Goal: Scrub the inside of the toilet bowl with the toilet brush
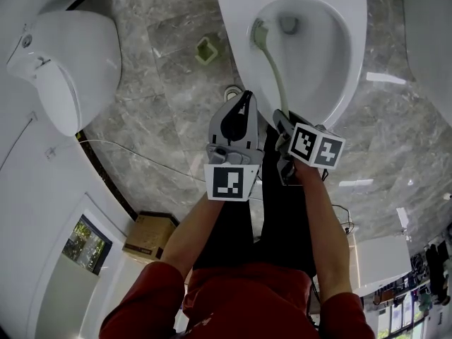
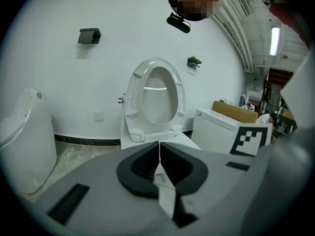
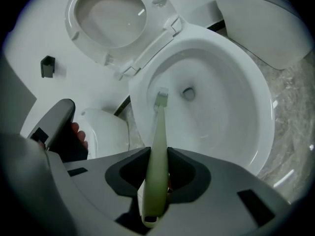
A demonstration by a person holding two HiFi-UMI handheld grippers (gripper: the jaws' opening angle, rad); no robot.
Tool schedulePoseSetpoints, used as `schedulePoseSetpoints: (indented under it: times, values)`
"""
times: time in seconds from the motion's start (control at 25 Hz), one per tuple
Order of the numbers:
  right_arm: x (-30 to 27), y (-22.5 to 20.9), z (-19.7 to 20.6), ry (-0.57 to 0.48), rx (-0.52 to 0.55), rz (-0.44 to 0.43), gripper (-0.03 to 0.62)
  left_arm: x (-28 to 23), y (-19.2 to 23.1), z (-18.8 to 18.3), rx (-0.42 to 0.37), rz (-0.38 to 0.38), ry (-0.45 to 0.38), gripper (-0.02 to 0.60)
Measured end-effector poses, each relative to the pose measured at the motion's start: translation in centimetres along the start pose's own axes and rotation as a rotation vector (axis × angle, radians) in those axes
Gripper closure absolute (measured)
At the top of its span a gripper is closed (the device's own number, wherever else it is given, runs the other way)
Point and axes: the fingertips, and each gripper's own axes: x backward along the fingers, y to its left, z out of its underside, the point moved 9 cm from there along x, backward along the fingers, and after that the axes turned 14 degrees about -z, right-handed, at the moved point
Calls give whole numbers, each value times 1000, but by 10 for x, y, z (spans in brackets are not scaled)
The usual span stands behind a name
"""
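Note:
The white toilet bowl stands open at the top of the head view, its seat and lid raised against the wall. My right gripper is shut on the pale green handle of the toilet brush. The handle reaches down into the bowl. The brush head rests against the bowl's left inner wall, left of the drain hole. My left gripper hangs beside it over the floor, in front of the bowl, shut with nothing between its jaws.
A second white fixture stands on the left and another at the right edge. A small green floor drain lies in the grey marble floor. A cardboard box sits by the left wall. The person's legs are below the grippers.

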Motion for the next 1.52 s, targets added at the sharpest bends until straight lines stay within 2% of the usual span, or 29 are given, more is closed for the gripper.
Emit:
schedulePoseSetpoints:
  times: [0.12,0.28,0.4,0.52,0.64,0.72,0.84,1.0,1.12,1.24,1.32,1.44,1.52]
  values:
    - [-9,-10,-22,-42,5,53,491,-1,4,0,-3,-7,3,584]
    - [-10,-33,-68,-89,-5,174,488,-2,5,0,-8,-7,1,584]
    - [9,-48,-79,-82,46,247,491,-2,3,0,-10,-3,-2,584]
    - [38,-49,-70,-30,182,321,491,-1,0,0,1,0,-1,584]
    - [65,-33,-49,70,445,443,491,-2,-2,1,7,2,7,584]
    - [74,-24,-33,131,570,498,491,-2,-2,1,13,2,4,584]
    - [64,-27,-19,167,653,514,491,-3,-2,1,15,0,1,584]
    - [26,-32,-44,171,693,527,491,-2,-1,1,1,4,2,584]
    - [2,-29,-72,160,655,505,491,1,1,2,4,0,4,584]
    - [10,-16,-79,121,508,439,490,4,0,4,7,-2,9,584]
    - [23,-12,-64,95,386,376,489,6,0,5,12,-1,13,584]
    - [40,-13,-21,92,147,228,491,6,-1,6,4,4,5,584]
    - [41,-14,4,96,50,163,493,5,-1,6,6,4,10,584]
